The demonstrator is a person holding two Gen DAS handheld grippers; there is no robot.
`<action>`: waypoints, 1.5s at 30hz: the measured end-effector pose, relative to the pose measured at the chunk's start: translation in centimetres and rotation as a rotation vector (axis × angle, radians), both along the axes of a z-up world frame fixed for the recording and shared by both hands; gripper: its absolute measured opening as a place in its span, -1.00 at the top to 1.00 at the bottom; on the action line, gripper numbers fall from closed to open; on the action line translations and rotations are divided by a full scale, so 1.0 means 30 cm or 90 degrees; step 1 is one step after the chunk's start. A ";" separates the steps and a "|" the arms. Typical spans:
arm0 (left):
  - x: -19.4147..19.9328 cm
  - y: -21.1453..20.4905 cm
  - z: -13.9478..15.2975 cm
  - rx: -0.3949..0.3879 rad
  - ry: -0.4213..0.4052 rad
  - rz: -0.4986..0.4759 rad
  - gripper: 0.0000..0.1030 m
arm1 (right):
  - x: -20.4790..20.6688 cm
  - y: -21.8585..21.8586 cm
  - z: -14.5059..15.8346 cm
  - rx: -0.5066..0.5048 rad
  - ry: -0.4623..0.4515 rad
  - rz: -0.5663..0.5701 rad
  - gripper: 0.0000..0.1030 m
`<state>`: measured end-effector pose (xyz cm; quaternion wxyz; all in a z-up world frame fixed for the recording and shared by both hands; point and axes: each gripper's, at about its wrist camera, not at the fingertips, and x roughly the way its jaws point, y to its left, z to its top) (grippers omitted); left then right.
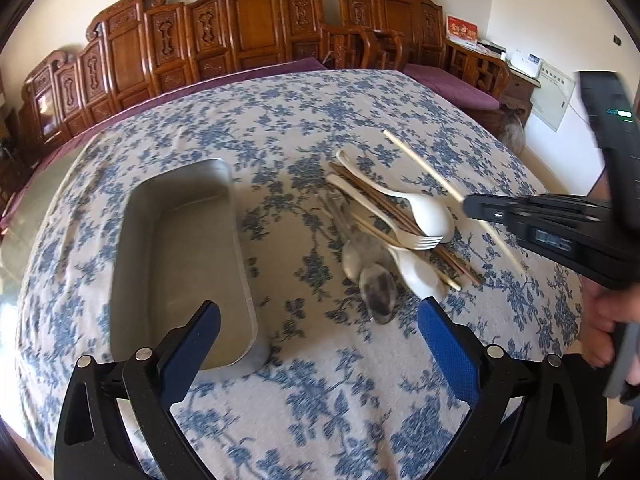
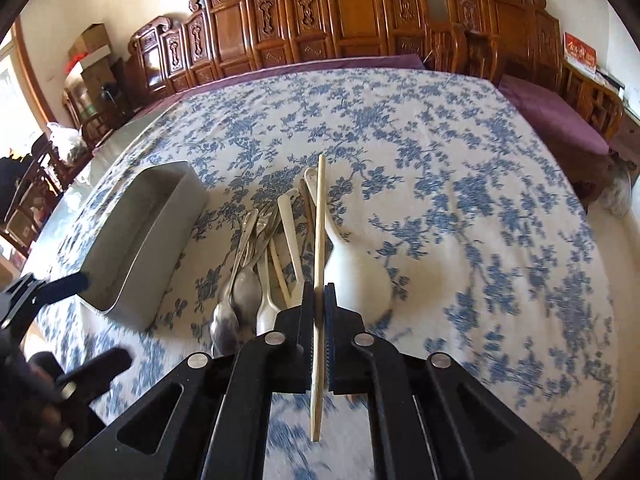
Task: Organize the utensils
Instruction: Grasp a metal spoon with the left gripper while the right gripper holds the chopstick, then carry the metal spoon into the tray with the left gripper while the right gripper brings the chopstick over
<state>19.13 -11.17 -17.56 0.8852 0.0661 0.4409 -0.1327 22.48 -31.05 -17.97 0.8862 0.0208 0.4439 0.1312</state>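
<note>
Right hand-held gripper (image 2: 319,304): jaws pressed together on one pale chopstick (image 2: 319,240). The stick runs lengthwise between the pads and sticks out past both ends of the fingers. In the left wrist view the same chopstick (image 1: 424,168) is raised above the heap, angled, clear of the cloth.

Left hand-held gripper (image 1: 320,320): jaws spread wide, nothing between them. It hovers over the near edge of the desk (image 1: 280,120), which carries a blue-flowered cloth.

Metal tray (image 1: 180,248): rectangular, lies toward the left edge of the desk, long side running from near edge to far edge. Only bare metal shows inside. Its near end sits just beyond the left finger (image 1: 192,344) of the left gripper.

Utensil heap (image 1: 392,224): right of the tray, apart from it, around the middle of the desk. Contents seen: white spoons (image 1: 428,212), a white fork (image 1: 416,240), metal spoons (image 1: 376,288), dark chopsticks (image 1: 384,204), all overlapping. Motion blur on the near metal spoons.

Carved wooden benches (image 1: 248,28) stand beyond the far edge.
</note>
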 end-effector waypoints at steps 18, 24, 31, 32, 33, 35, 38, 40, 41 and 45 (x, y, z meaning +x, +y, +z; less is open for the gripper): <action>0.139 -0.118 -0.158 -0.006 0.055 0.016 -0.17 | -0.038 -0.137 0.039 0.033 -0.024 -0.034 0.89; 0.130 -0.139 -0.136 -0.014 0.050 -0.005 0.16 | -0.039 -0.138 0.047 0.035 -0.029 -0.031 0.89; 0.140 -0.160 -0.165 -0.006 0.077 -0.011 0.27 | -0.044 -0.118 0.049 0.032 -0.032 -0.026 0.89; 0.143 -0.158 -0.172 -0.009 0.082 -0.009 0.30 | -0.045 -0.115 0.050 0.033 -0.032 -0.025 0.89; 0.145 -0.155 -0.179 -0.012 0.089 -0.008 0.32 | -0.046 -0.114 0.051 0.034 -0.033 -0.024 0.89; 0.150 -0.149 -0.197 -0.018 0.107 -0.006 0.38 | -0.046 -0.112 0.053 0.033 -0.034 -0.023 0.89; 0.147 -0.139 -0.206 -0.028 0.117 -0.003 0.52 | -0.047 -0.109 0.056 0.030 -0.035 -0.022 0.88; 0.141 -0.136 -0.199 -0.032 0.116 -0.003 0.53 | -0.047 -0.108 0.056 0.030 -0.035 -0.022 0.88; 0.131 -0.136 -0.188 -0.030 0.107 -0.006 0.53 | -0.048 -0.107 0.055 0.030 -0.035 -0.021 0.88; 0.107 -0.144 -0.148 -0.025 0.082 -0.018 0.66 | -0.050 -0.103 0.057 0.029 -0.035 -0.019 0.89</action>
